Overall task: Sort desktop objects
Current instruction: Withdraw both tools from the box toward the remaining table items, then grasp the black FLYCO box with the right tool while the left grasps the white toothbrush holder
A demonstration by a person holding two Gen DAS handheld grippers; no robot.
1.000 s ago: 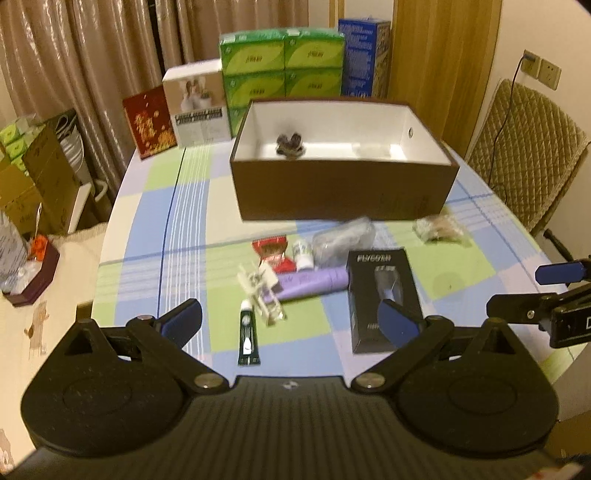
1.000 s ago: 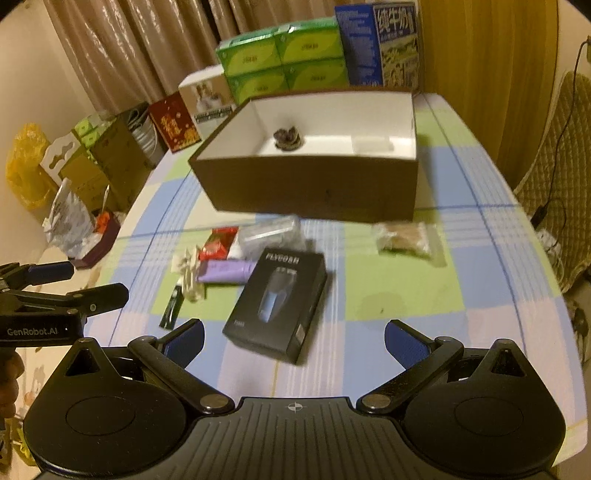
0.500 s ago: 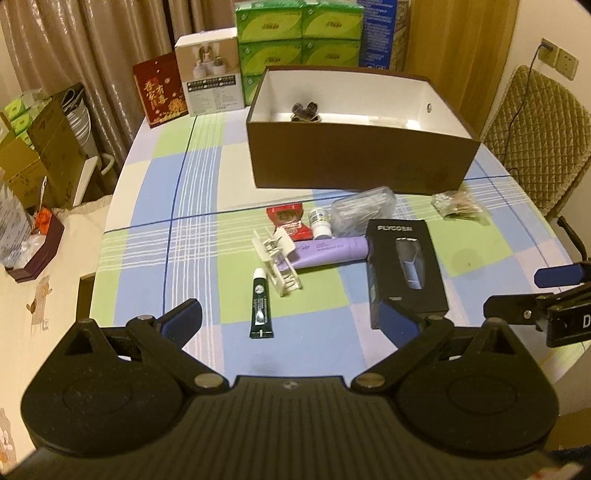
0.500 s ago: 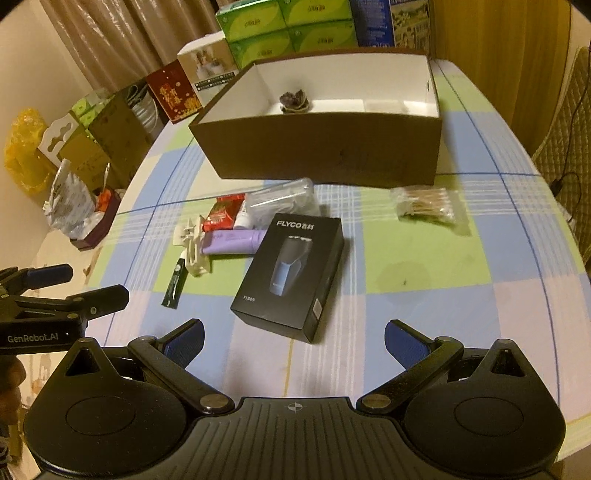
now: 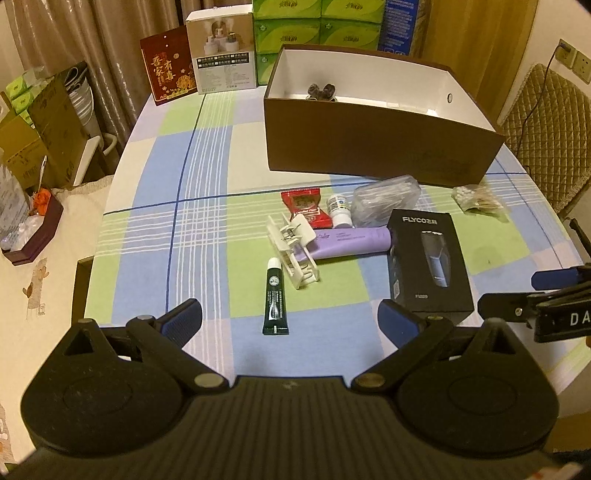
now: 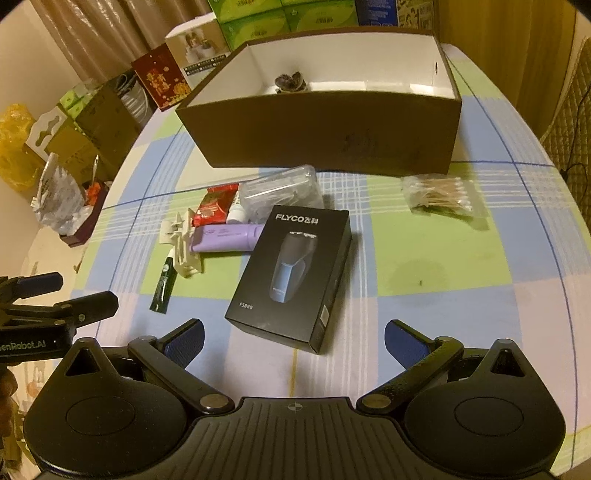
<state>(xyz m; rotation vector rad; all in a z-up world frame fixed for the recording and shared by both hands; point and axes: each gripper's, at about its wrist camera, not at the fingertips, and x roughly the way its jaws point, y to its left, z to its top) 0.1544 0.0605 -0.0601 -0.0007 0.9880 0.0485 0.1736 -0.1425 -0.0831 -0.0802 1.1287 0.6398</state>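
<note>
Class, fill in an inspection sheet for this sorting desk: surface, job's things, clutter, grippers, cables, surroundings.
Surface: table under a checked cloth.
Job's things: brown box holds one dark item; shaver box, purple tube, green tube, white clip, red packet, small bottle, clear case and swab bag lie outside it.
Clutter: cartons stacked at the far edge.
Grippers: left gripper and right gripper open, empty.
Cables: one at the wall socket.
Surroundings: curtains, chair, floor boxes.

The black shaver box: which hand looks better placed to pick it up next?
Probably the right. The black shaver box lies straight ahead between the open right gripper fingers, while the open left gripper faces the green tube, with the box off to its side.
</note>
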